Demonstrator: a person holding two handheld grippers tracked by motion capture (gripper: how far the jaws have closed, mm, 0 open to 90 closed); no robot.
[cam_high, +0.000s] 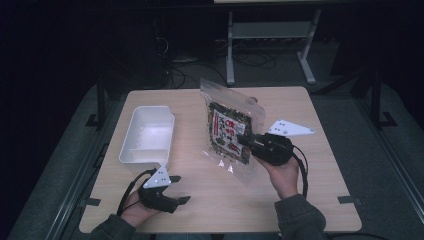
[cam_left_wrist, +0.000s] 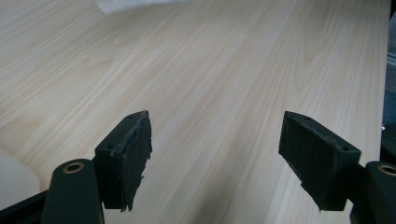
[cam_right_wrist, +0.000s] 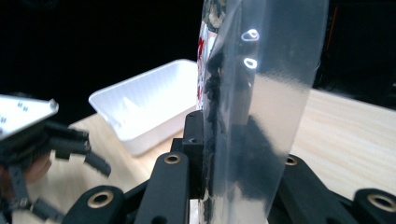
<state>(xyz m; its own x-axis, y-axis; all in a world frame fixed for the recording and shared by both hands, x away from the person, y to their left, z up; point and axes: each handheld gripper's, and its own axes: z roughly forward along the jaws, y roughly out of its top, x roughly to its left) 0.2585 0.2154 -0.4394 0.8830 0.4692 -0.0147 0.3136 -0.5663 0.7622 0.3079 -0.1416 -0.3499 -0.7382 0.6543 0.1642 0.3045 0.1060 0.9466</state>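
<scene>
A clear snack bag (cam_high: 227, 127) with a dark printed label and dark flakes inside is held upright and tilted above the middle of the wooden table (cam_high: 280, 195). My right gripper (cam_high: 244, 140) is shut on its lower right edge, and in the right gripper view the bag (cam_right_wrist: 271, 70) stands between the jaws of that gripper (cam_right_wrist: 224, 140). My left gripper (cam_high: 181, 189) rests low near the table's front left and points right. Its jaws (cam_left_wrist: 215, 140) stand wide apart over bare wood with nothing between them.
An open white plastic tray (cam_high: 131, 131) sits on the left half of the table, just beyond my left gripper; it also appears in the right gripper view (cam_right_wrist: 140, 100). Dark floor, cables and a desk frame (cam_high: 270, 45) lie beyond the far edge.
</scene>
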